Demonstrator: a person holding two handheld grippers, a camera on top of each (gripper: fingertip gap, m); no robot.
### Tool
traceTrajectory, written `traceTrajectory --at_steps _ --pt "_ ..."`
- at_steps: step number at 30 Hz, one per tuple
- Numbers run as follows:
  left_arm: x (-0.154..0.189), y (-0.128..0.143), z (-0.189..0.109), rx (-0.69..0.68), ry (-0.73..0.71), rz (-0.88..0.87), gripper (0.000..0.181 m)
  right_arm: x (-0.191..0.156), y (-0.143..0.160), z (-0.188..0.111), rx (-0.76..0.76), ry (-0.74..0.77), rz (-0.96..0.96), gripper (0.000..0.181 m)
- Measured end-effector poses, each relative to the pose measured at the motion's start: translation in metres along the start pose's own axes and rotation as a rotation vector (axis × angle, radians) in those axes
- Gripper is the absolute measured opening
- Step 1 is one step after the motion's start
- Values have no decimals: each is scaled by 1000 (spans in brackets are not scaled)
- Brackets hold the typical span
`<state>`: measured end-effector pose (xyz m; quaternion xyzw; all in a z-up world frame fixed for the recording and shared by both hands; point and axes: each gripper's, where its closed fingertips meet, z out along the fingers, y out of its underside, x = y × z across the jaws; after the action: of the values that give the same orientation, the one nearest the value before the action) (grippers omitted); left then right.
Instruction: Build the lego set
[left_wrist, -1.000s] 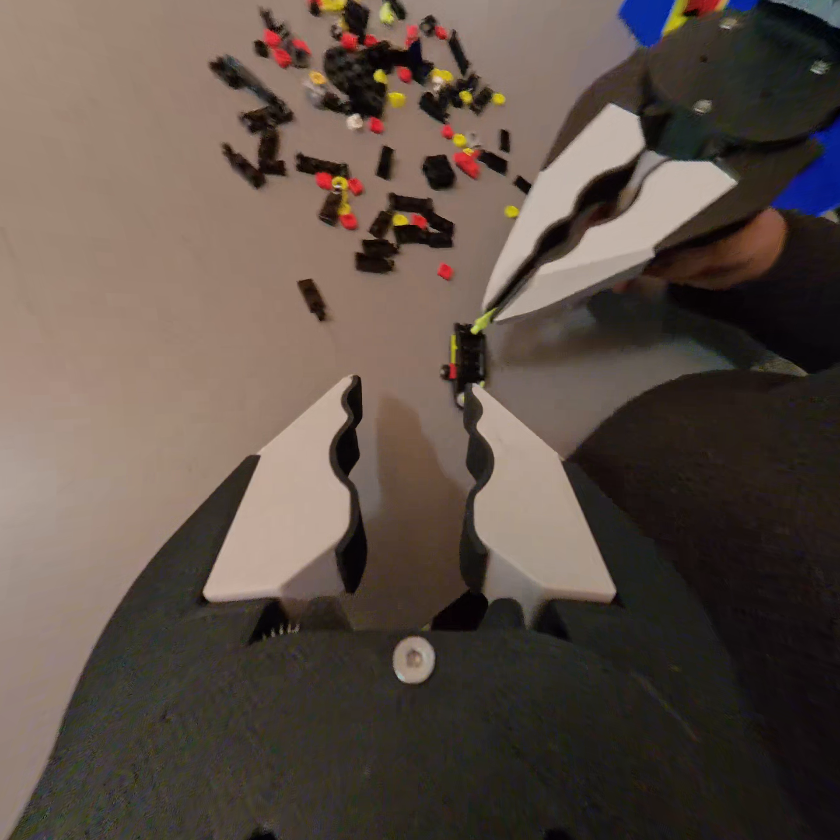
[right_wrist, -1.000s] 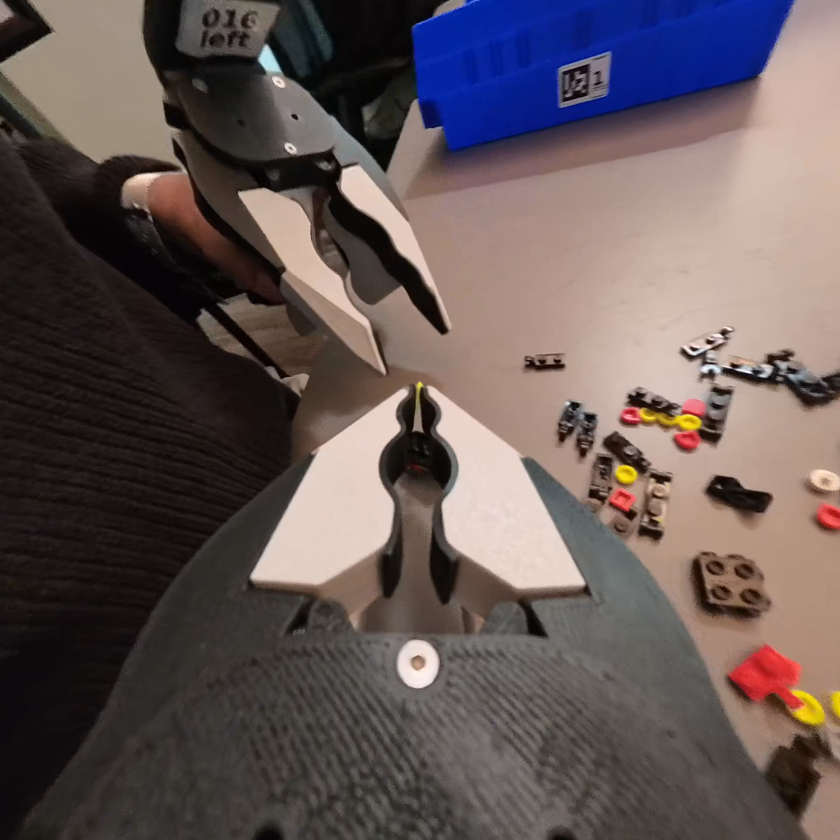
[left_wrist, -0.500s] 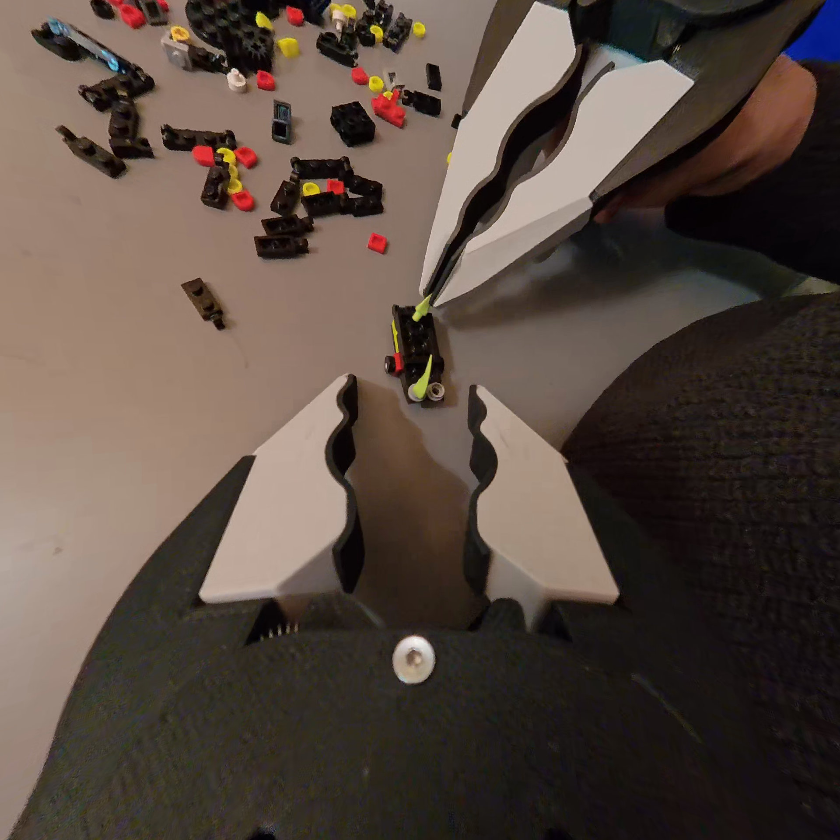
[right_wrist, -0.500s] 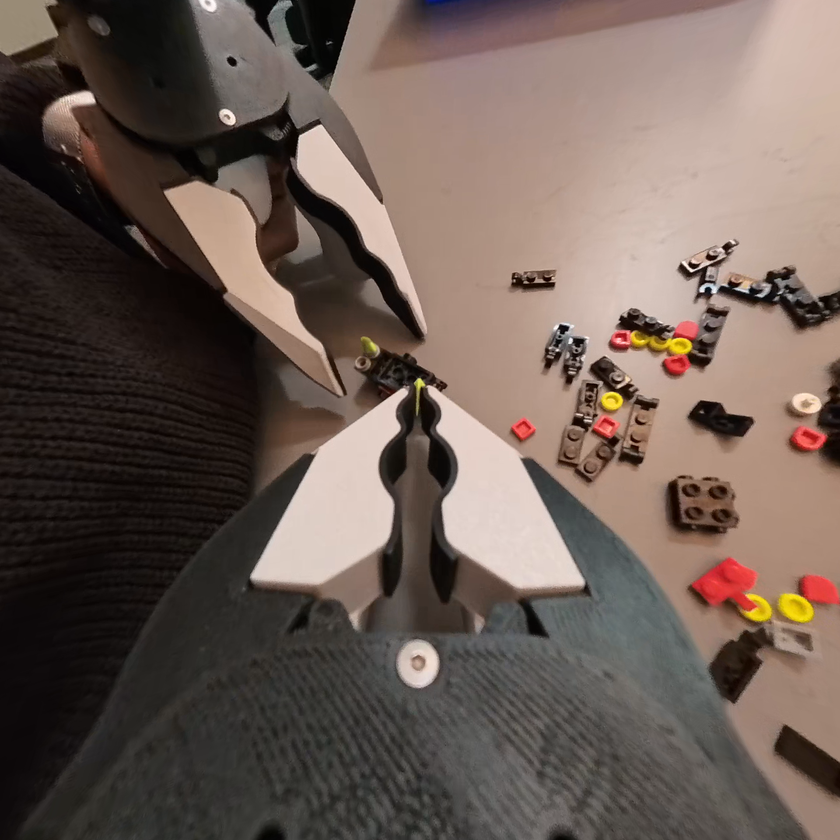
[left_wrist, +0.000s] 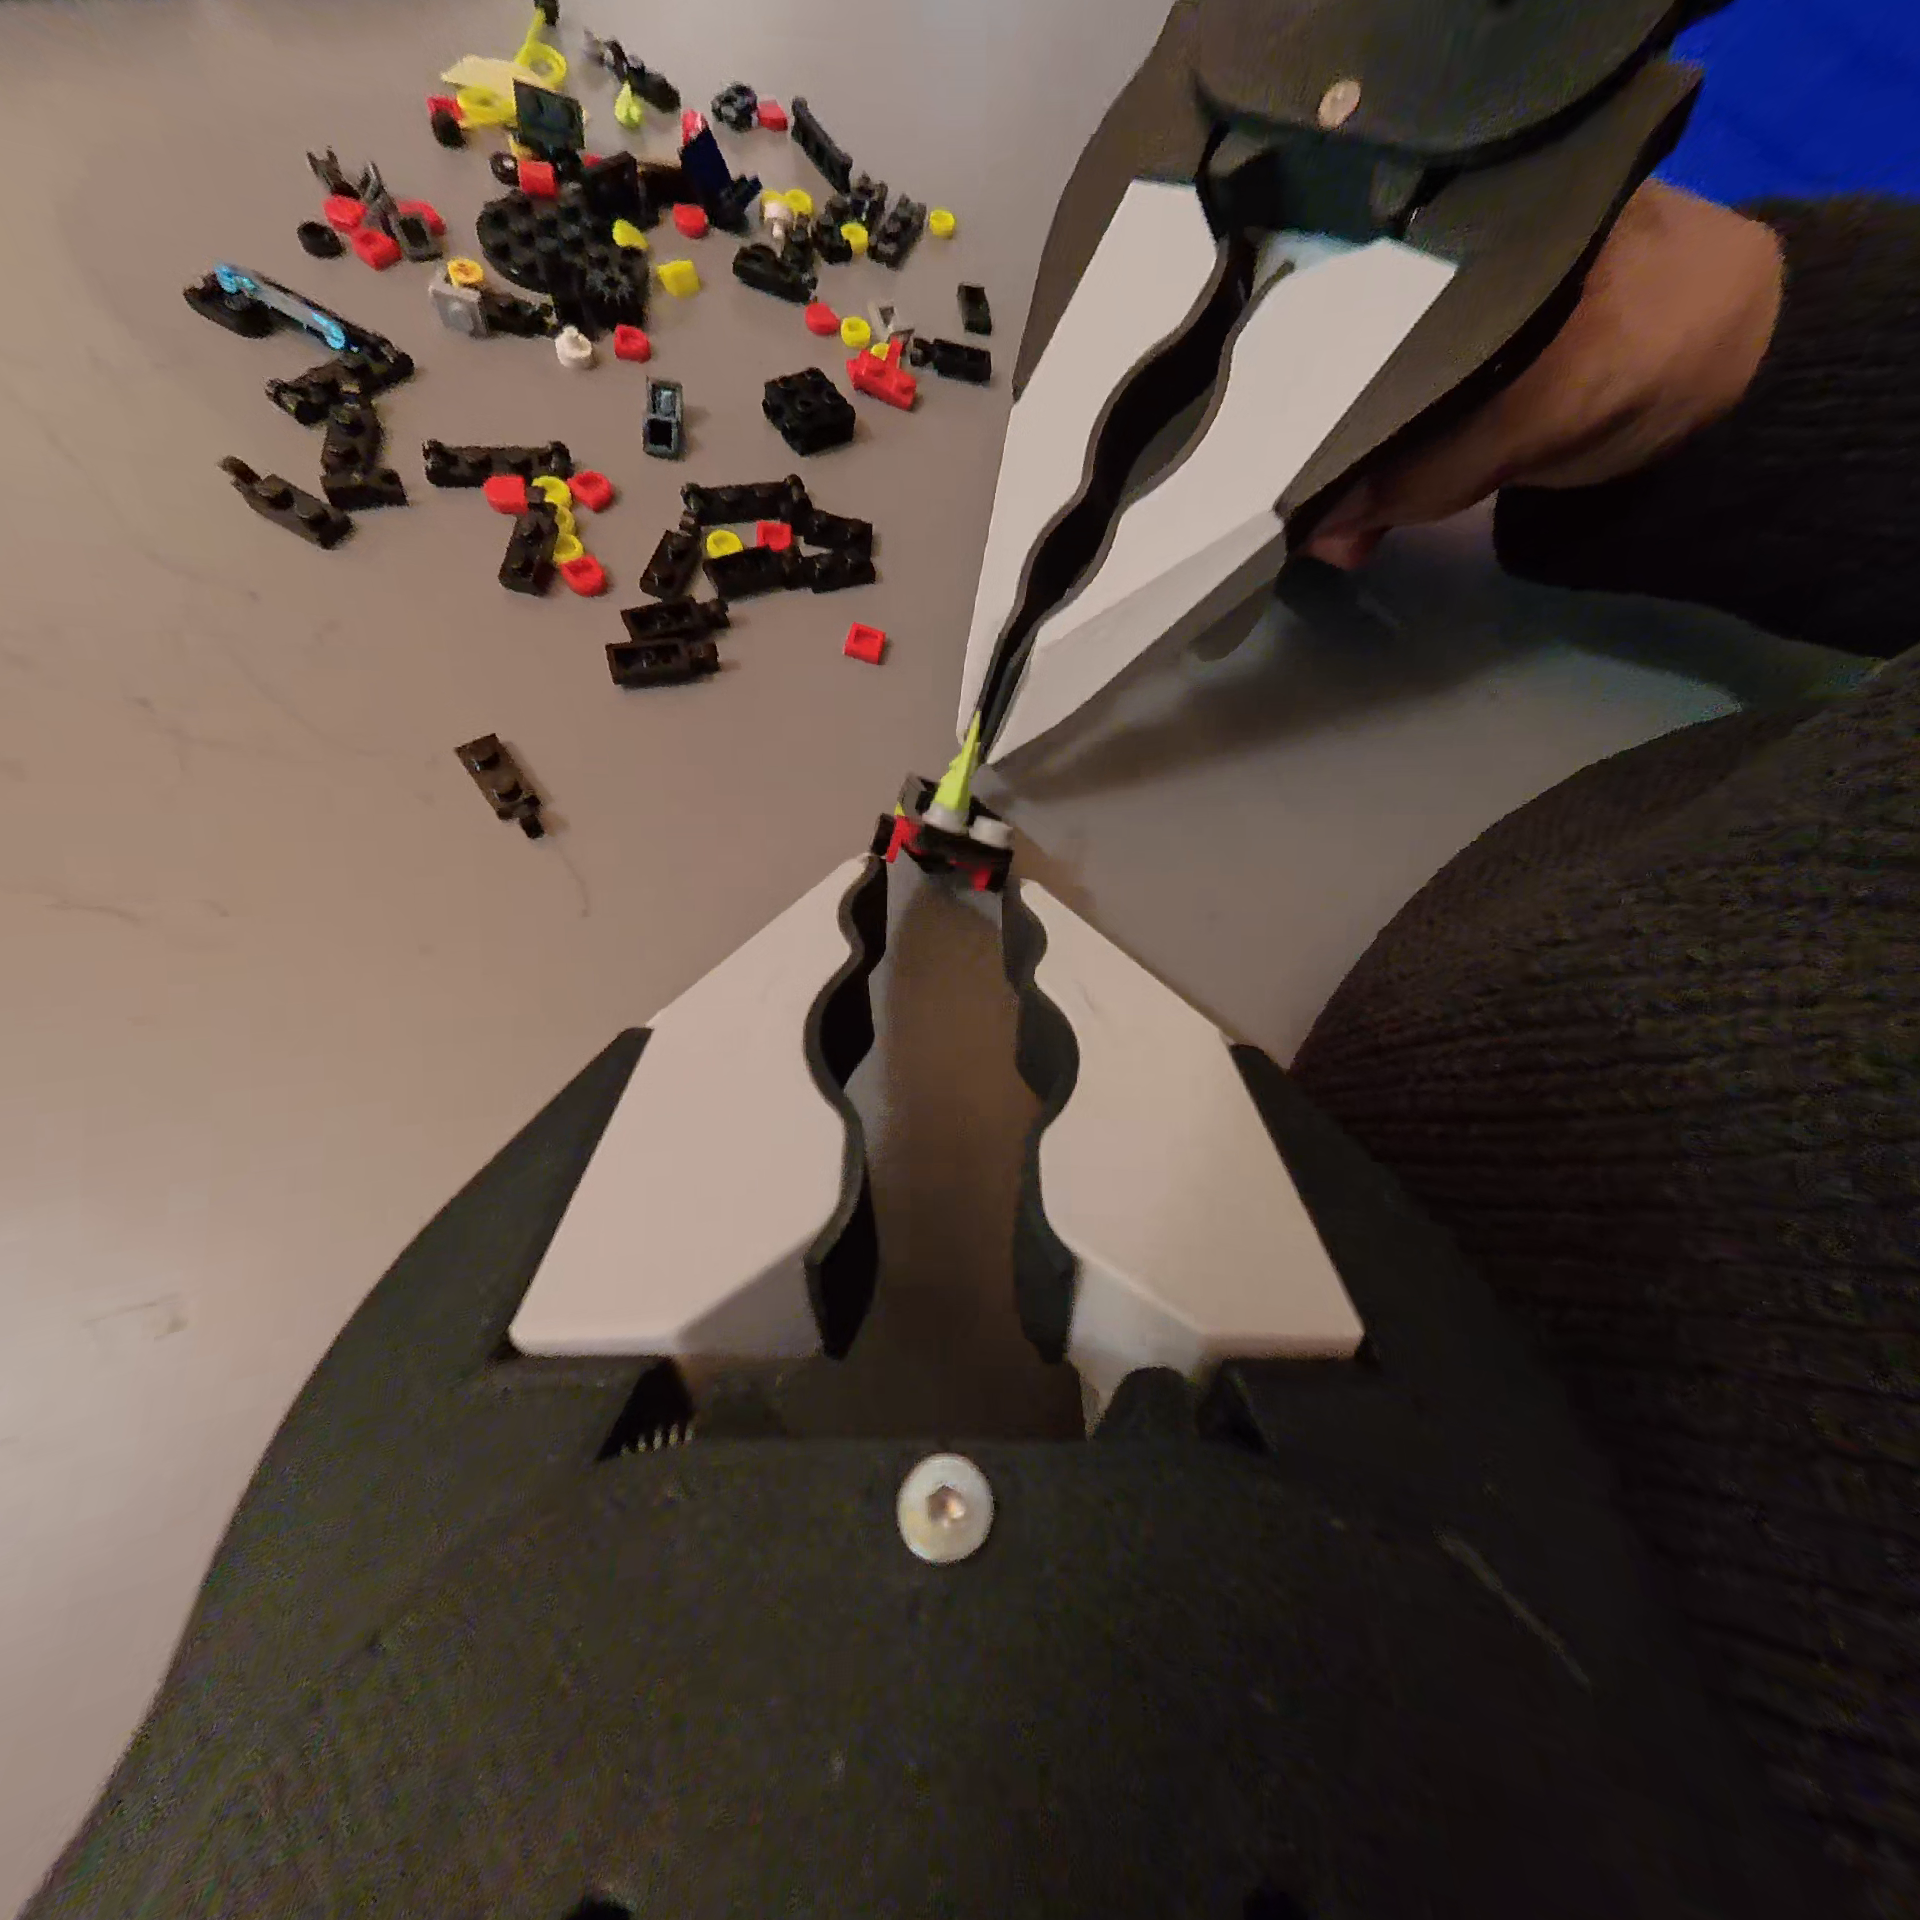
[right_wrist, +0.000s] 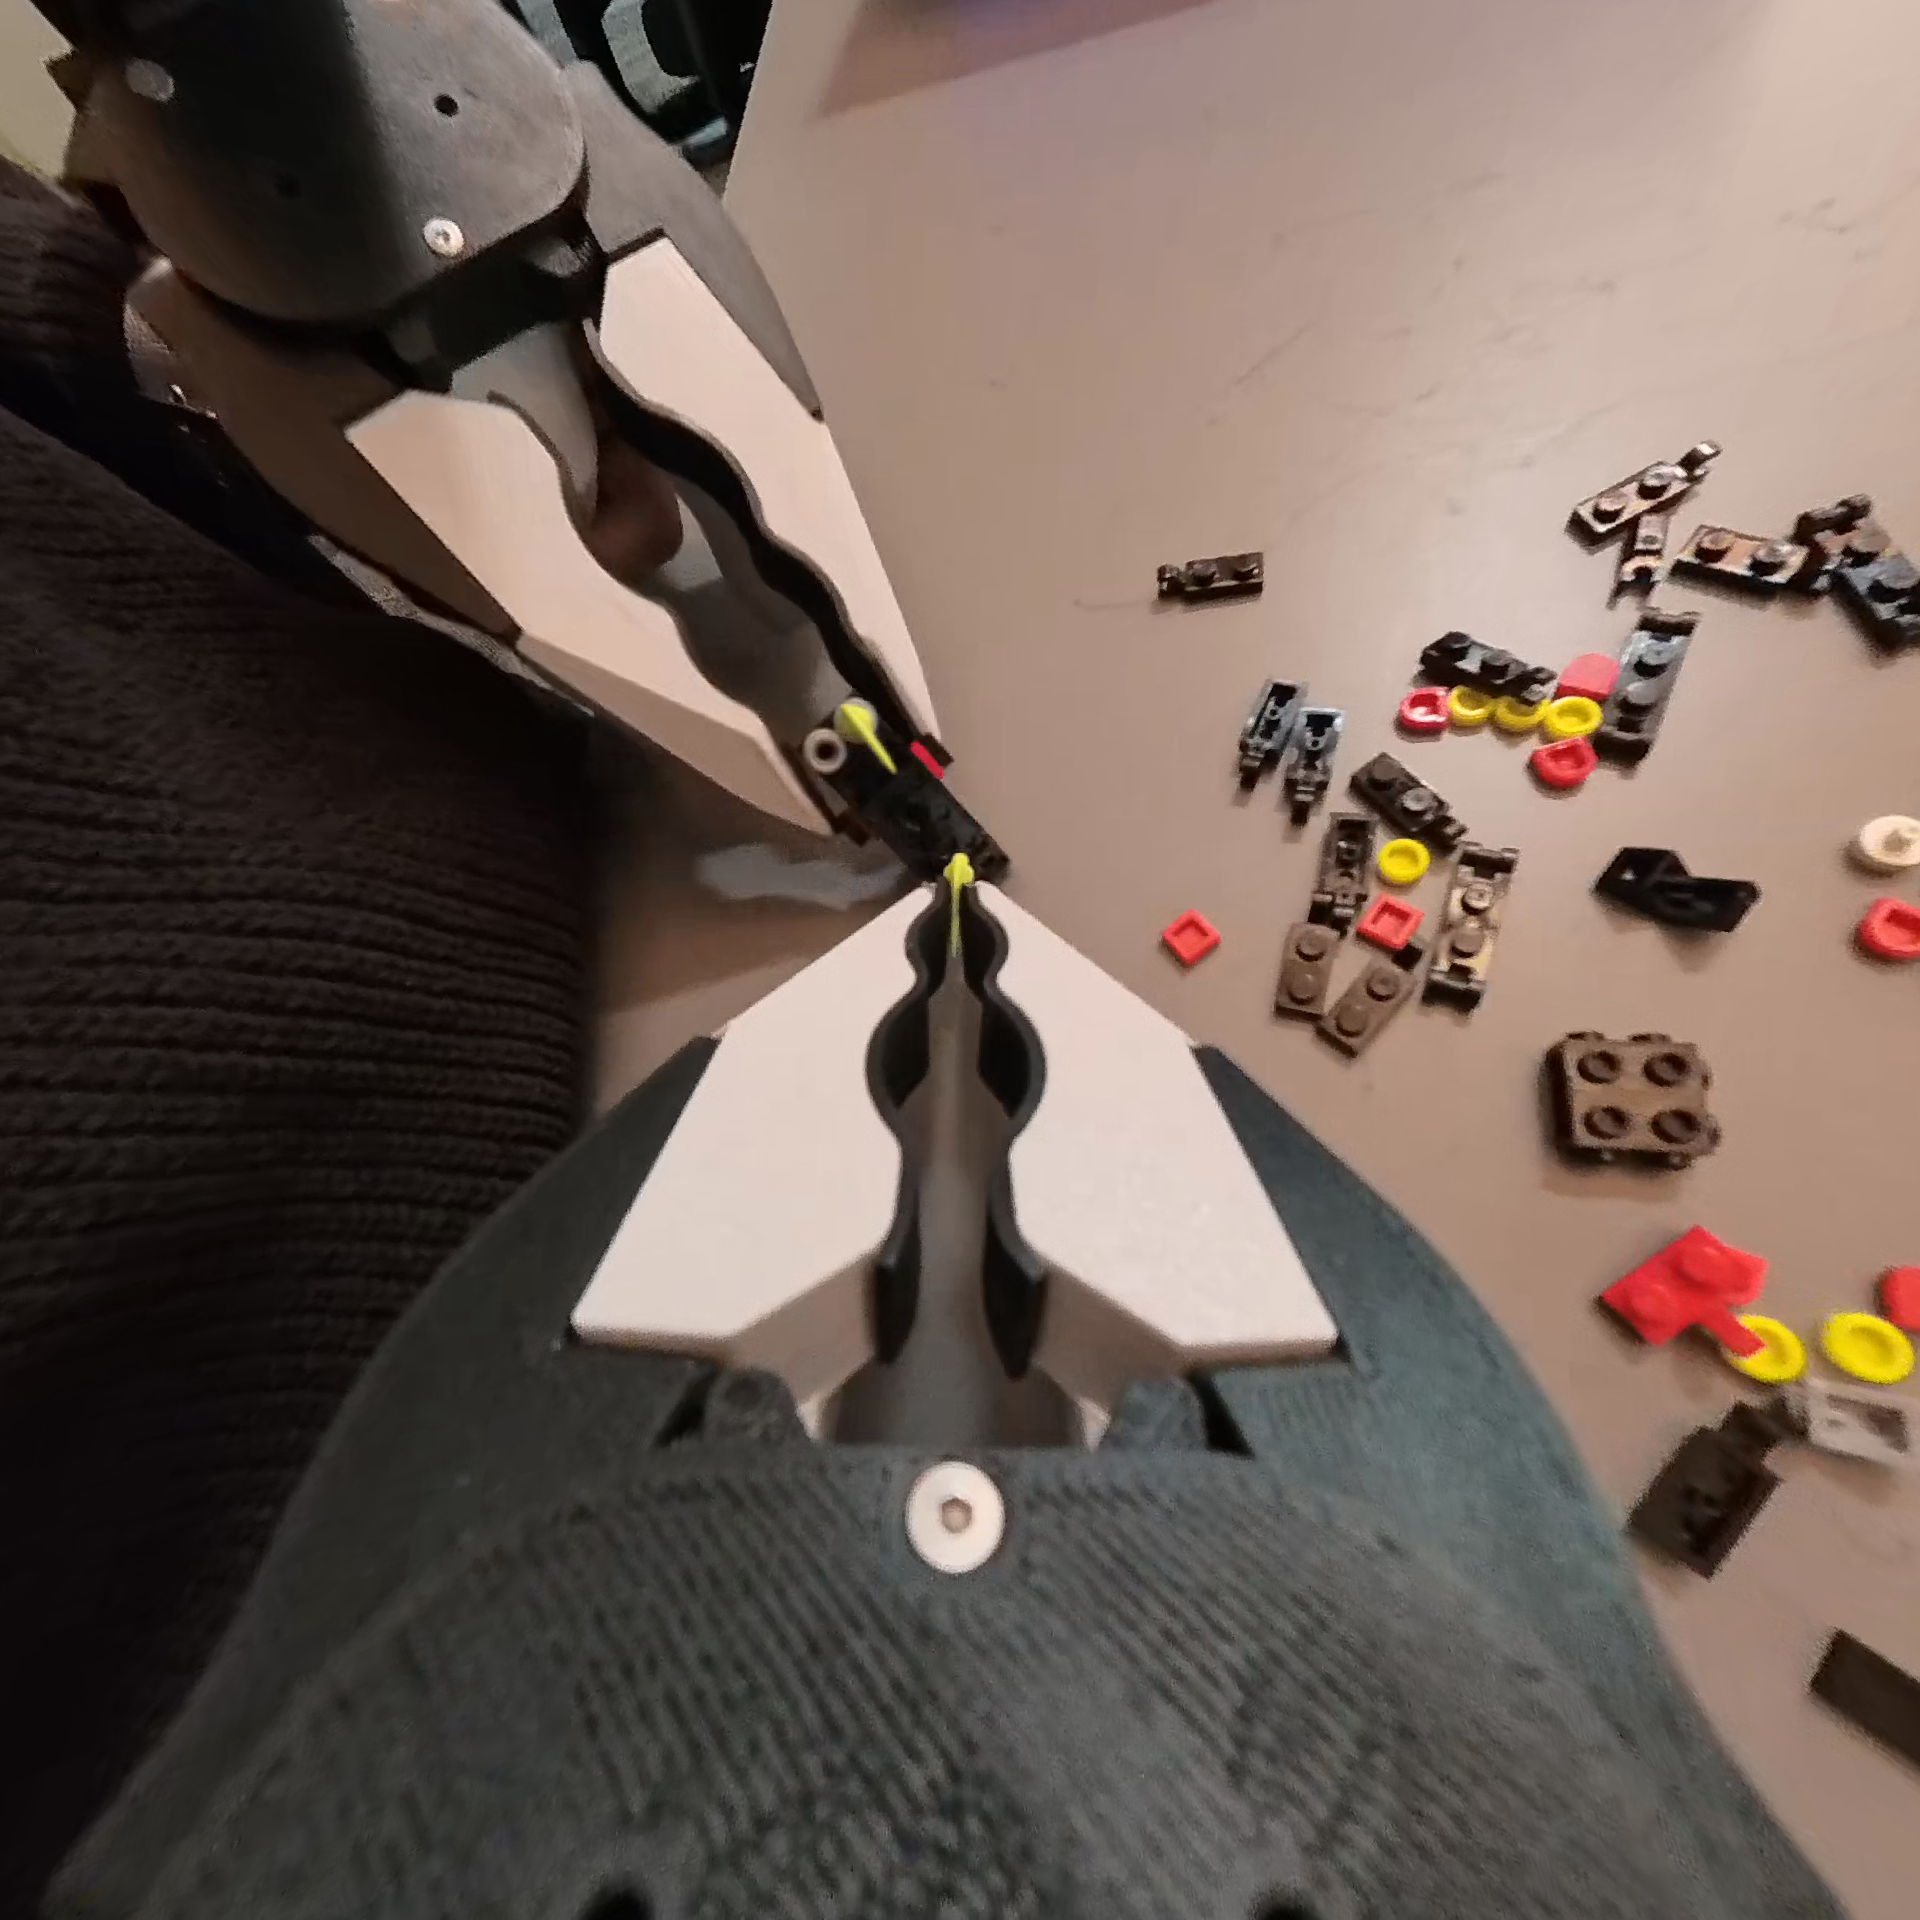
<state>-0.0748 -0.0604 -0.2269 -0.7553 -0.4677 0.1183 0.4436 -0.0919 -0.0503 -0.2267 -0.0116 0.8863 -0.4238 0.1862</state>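
Note:
A small black lego assembly (left_wrist: 951, 840) with red bits, grey studs and a lime spike sits between the fingertips of my left gripper (left_wrist: 940, 873), which is shut on it just above the grey table. My right gripper (left_wrist: 982, 727) comes in from the upper right, shut on a thin lime spike piece (left_wrist: 961, 769) whose tip touches the assembly's top. In the right wrist view, my right gripper (right_wrist: 951, 899) holds the lime spike (right_wrist: 956, 909) against the end of the assembly (right_wrist: 914, 816), held by the left gripper (right_wrist: 883, 790).
Several loose black, red and yellow lego pieces (left_wrist: 582, 343) lie scattered on the table's far left; they also show in the right wrist view (right_wrist: 1455, 831). A blue bin (left_wrist: 1787, 125) stands at the back right. A person's dark sleeve (left_wrist: 1610, 1143) fills the near right. The grippers are tip to tip, or close to it.
My left gripper has closed from open onto the small assembly and lifted it. My right gripper has brought its lime spike down onto the assembly's end.

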Motion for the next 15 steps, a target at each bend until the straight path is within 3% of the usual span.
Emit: traceTrajectory --at_steps 2,15 --pt "-1 -5 -3 31 13 -29 14 -1 1 1 -8 -2 -3 0" --pt "-3 -12 -2 48 57 -52 19 0 1 1 -10 -13 11 0"
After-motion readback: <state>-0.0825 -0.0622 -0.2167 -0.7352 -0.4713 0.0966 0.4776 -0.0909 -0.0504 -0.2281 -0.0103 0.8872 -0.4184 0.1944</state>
